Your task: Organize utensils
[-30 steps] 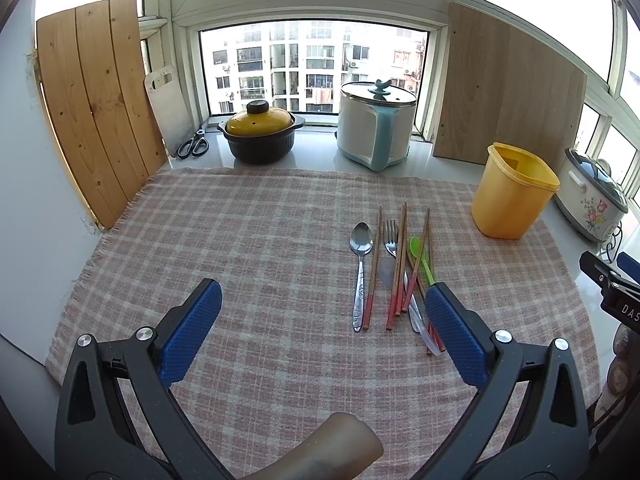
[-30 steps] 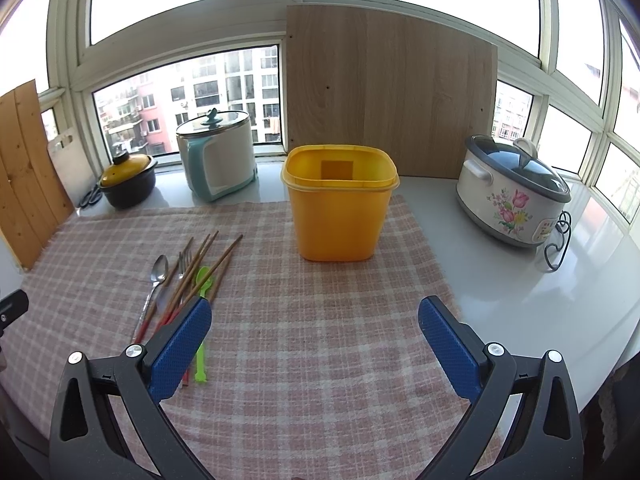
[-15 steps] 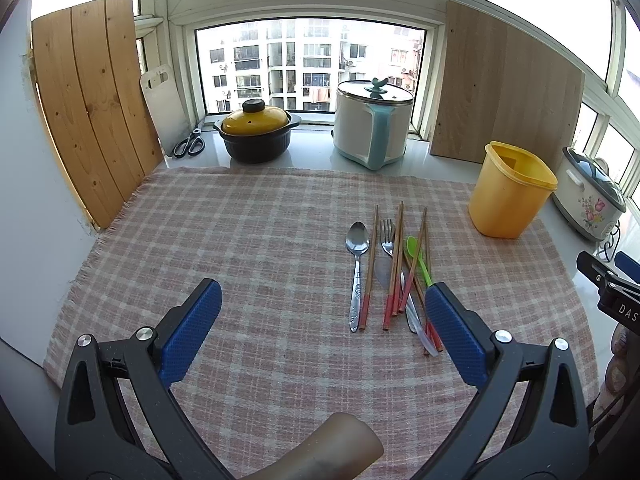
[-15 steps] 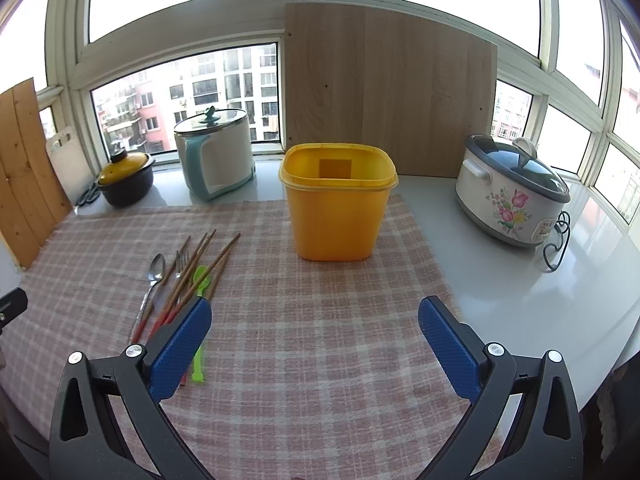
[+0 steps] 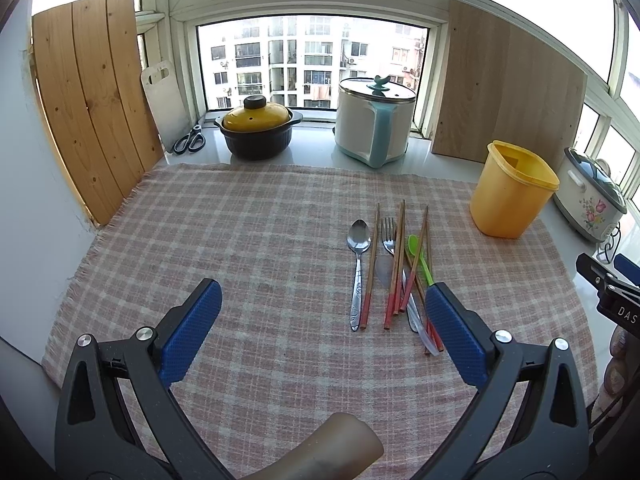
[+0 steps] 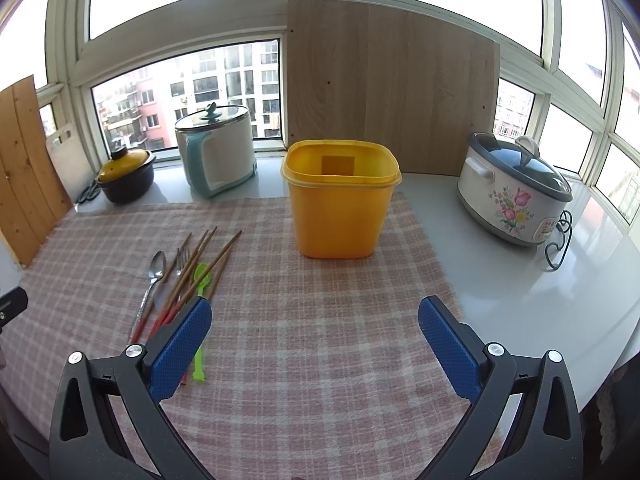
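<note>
Both tools hang above the near edge of the checked cloth (image 5: 240,240) with nothing in them: the left gripper (image 5: 320,316) is spread wide, and the right gripper (image 6: 316,328) is spread just as wide. The utensils lie in a loose bundle on the right half of the cloth, handles toward the near edge: a steel spoon (image 5: 358,268) on the left of the bundle, then a fork (image 5: 388,234), several wooden chopsticks (image 5: 398,264) crossing one another, and a green spoon (image 6: 200,280) partly under them. The yellow bin (image 6: 340,200) stands empty near the cloth's far right corner, well apart from the bundle. Nothing has been lifted yet, so the step in hand looks like the first pick. The steel spoon seems the best start, since it lies clear of the tangle; closing across its handle near the middle should keep it from tipping. The chopsticks overlap (one rests across the fork and the green spoon), so taking them from the top of the pile down would likely avoid dragging neighbours along. Thin, flat handles on cloth may slip past the pads, so a low approach is wise, then a drop handle-first into the bin.
</note>
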